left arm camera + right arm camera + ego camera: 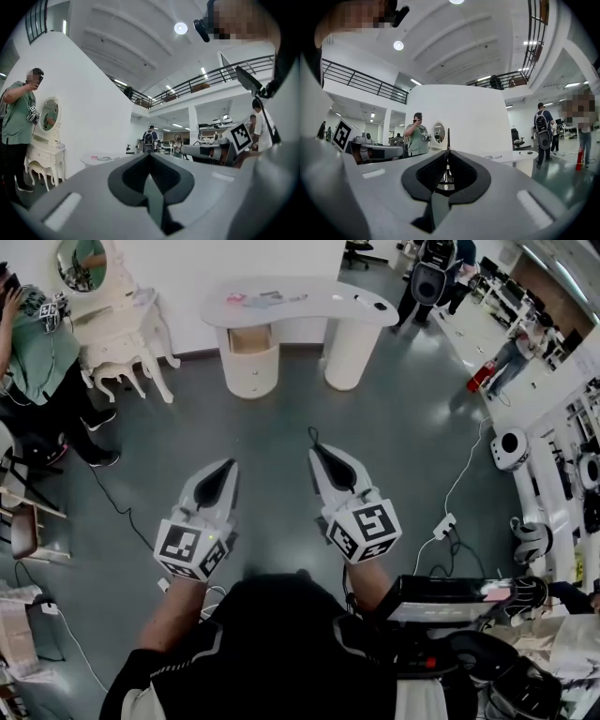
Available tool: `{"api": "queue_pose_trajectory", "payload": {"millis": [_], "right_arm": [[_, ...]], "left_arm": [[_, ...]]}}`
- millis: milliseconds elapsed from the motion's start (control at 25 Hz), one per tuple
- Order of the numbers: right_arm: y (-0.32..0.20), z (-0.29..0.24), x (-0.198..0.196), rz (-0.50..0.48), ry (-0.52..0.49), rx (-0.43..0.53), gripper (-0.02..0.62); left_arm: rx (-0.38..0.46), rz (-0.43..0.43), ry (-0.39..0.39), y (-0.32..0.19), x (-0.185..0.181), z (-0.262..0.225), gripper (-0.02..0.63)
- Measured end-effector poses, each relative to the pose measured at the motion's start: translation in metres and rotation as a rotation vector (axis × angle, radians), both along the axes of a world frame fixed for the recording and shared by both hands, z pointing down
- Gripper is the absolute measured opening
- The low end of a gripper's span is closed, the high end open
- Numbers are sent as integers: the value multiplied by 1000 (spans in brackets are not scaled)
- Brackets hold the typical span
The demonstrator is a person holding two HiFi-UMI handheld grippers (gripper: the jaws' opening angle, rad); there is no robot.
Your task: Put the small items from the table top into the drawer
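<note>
**Holding both hand-held grippers closed, well short of the bench**

Seen from the head view, the left hand-held gripper (231, 465) and the right hand-held gripper (317, 452) are held side by side and level over the grey floor (281, 418), well apart from the white curved bench (314, 313) ahead of them. In the left gripper view, the jaws of the left hand-held gripper (150, 155) are seen brought together at the tip, with nothing between them. In the right gripper view, the jaws of the right hand-held gripper (448, 151) are likewise seen closed, and nothing is gripped.

The small items (267, 299) are left lying on the bench top, towards its left half; a pink piece can be made out among paler ones, though their kinds cannot be told. A dark item (380, 306) is seen near the right end of the bench. The drawer (248, 338) is set in the left pedestal of the bench, and its wood-coloured inside is shown.

The left cube (192, 547) and the right cube (364, 531) are faced with black-and-white square markers; only block patterns are carried.

A white vanity table (117, 329) with an oval mirror is placed left of the bench, and a person in a green shirt (33, 352) is seen further left.
</note>
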State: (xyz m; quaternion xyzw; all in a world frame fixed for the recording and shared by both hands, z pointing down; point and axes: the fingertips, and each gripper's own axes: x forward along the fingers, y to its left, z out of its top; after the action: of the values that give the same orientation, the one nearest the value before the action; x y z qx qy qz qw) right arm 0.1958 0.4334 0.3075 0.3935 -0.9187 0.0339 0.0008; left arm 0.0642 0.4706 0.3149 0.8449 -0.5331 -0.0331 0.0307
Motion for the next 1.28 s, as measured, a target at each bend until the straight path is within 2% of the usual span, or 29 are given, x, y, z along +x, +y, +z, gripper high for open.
{"api": "queue_pose_trajectory", "payload": {"millis": [520,720,1000,1280], "right_arm": [[7,6,-29,76,21,-1,25],[-2,15,-38,70,35,-28,25],[-57,20,-38,41,11,-28,25],[-132,9,-20,-6,0,-15,25]], "left_arm": [[2,74,16,-2,-33,11,0],[-10,81,18,-14,-44,16,0],[-25,49,10,-67,-44,21,0],[-22,5,-11,-137,-24,8,0]]}}
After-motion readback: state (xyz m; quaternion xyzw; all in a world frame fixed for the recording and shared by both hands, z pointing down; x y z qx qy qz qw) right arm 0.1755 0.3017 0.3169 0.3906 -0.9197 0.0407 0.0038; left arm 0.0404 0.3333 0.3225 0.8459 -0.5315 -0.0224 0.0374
